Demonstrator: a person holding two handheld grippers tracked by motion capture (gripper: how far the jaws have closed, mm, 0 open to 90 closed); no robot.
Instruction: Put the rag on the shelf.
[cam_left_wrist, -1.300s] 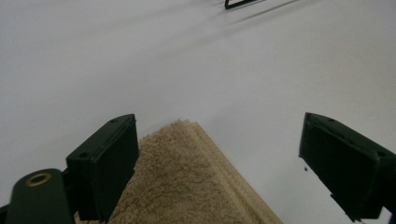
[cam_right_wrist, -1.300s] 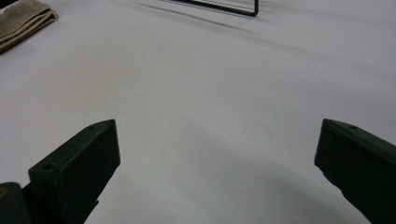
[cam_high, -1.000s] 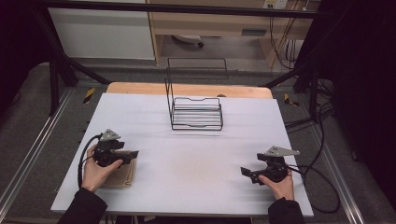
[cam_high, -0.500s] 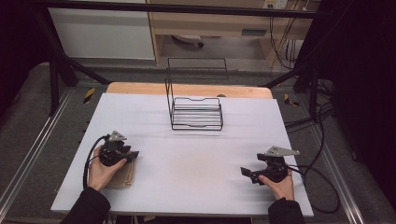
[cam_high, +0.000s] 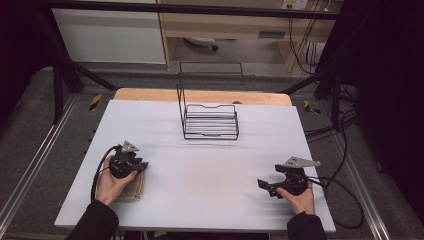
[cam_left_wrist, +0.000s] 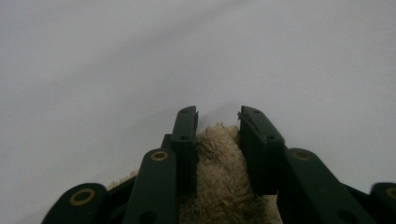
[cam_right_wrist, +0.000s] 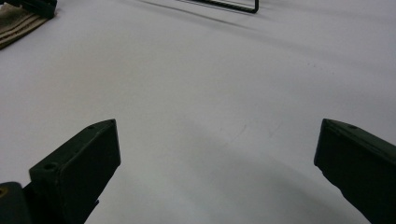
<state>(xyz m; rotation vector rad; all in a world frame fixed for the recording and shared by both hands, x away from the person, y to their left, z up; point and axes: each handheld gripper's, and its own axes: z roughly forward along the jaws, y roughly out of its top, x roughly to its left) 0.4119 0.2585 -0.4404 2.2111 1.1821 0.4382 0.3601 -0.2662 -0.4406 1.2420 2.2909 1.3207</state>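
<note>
Two tongs: the left tongs (cam_left_wrist: 217, 122) have just been closing on the beige towel (cam_left_wrist: 219, 177) at the counter's (cam_high: 210, 175) near-left corner; the right tongs (cam_right_wrist: 217, 158) gape empty, well apart.

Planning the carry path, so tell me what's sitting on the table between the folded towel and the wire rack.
Nothing: in the high view, only bare white tabletop lies between the towel and the wire rack.

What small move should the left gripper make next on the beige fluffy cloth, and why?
Probably finish closing, then lift a little. The left gripper has just been closing its jaws, with a bunched ridge of the beige fluffy folded cloth between them. The cloth lies flat on the white table, so it looks ready to lift.
</note>
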